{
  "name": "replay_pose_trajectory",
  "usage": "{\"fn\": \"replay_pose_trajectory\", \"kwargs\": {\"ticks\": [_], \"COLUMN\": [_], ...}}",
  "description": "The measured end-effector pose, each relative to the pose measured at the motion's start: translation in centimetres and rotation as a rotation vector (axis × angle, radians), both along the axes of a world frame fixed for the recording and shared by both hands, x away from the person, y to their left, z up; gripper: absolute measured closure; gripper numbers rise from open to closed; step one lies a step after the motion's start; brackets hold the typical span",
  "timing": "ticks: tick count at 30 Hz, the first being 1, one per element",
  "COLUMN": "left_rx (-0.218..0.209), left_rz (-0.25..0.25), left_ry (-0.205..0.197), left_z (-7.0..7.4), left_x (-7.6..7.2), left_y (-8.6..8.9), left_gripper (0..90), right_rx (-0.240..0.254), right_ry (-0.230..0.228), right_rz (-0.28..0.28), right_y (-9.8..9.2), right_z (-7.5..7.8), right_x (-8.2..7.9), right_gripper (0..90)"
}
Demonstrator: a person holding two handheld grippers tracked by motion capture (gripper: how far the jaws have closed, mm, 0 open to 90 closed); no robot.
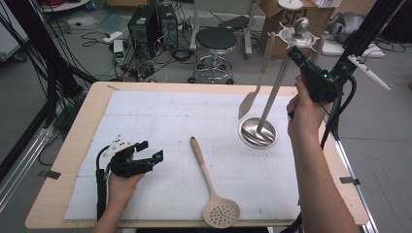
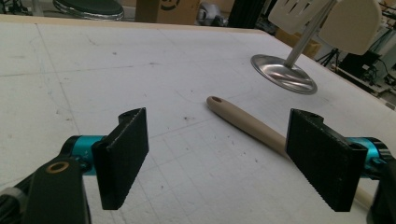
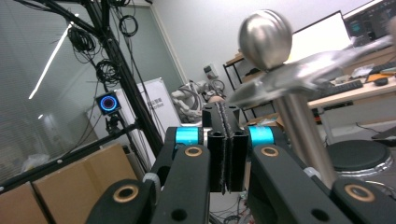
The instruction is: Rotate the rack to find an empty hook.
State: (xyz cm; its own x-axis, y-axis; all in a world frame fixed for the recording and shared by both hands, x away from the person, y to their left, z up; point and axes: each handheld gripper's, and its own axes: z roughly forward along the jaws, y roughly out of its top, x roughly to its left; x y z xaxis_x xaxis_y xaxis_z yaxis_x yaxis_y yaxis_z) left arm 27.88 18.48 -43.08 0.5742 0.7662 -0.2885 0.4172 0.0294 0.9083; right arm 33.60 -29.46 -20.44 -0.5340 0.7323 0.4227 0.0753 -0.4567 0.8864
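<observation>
A metal utensil stand (image 1: 257, 132) rests on its round base at the right of the mat, and its pole rises to a ball top (image 1: 301, 25). A beige spatula (image 1: 250, 99) hangs from its upper hooks. On the mat in front lies a beige skimmer (image 1: 212, 190) with a perforated head, handle pointing away. My right gripper (image 1: 293, 52) is raised beside the stand's top, shut with nothing between its pads (image 3: 220, 140); the ball (image 3: 265, 32) is just right of it. My left gripper (image 1: 152, 150) rests low at the mat's left, open (image 2: 219, 140), with the skimmer's handle (image 2: 243, 123) ahead between the jaws.
The white mat (image 1: 160, 116) covers a wooden table (image 1: 77, 141). Beyond the far edge stand a round stool (image 1: 215, 41), computer boxes (image 1: 145, 24) and loose cables. A black frame post (image 1: 362, 39) rises at the right behind my right hand.
</observation>
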Motion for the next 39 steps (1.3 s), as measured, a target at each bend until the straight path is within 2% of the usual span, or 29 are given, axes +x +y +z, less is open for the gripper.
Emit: {"fn": "replay_pose_trajectory", "kwargs": {"ticks": [9, 19, 21, 27, 34, 39], "left_rx": [0.008, 0.006, 0.006, 0.006, 0.004, 0.001], "left_rz": [-0.007, -0.003, -0.003, -0.004, -0.005, -0.002], "left_ry": [0.002, 0.004, 0.003, 0.002, 0.003, 0.001], "left_z": [0.0, 0.0, 0.0, 0.0, 0.0, 0.0], "left_x": [0.0, 0.0, 0.0, 0.0, 0.0, 0.0], "left_y": [-0.2, -0.3, -0.3, -0.3, -0.3, -0.2], "left_gripper": [22.1, 22.1, 22.1, 22.1, 22.1, 22.1], "right_rx": [0.035, 0.064, 0.057, 0.037, 0.016, 0.006], "right_ry": [0.033, 0.012, -0.006, -0.016, -0.017, -0.017], "right_rz": [-0.036, -0.079, -0.089, -0.075, -0.053, -0.05], "right_y": [-2.0, -3.8, -3.8, -3.2, -1.8, -1.5], "right_z": [-1.7, -0.9, -0.6, -0.3, -0.2, -0.2], "right_x": [-0.3, -0.8, -0.9, -1.2, -1.0, -0.9], "right_gripper": [90.0, 90.0, 90.0, 90.0, 90.0, 90.0]}}
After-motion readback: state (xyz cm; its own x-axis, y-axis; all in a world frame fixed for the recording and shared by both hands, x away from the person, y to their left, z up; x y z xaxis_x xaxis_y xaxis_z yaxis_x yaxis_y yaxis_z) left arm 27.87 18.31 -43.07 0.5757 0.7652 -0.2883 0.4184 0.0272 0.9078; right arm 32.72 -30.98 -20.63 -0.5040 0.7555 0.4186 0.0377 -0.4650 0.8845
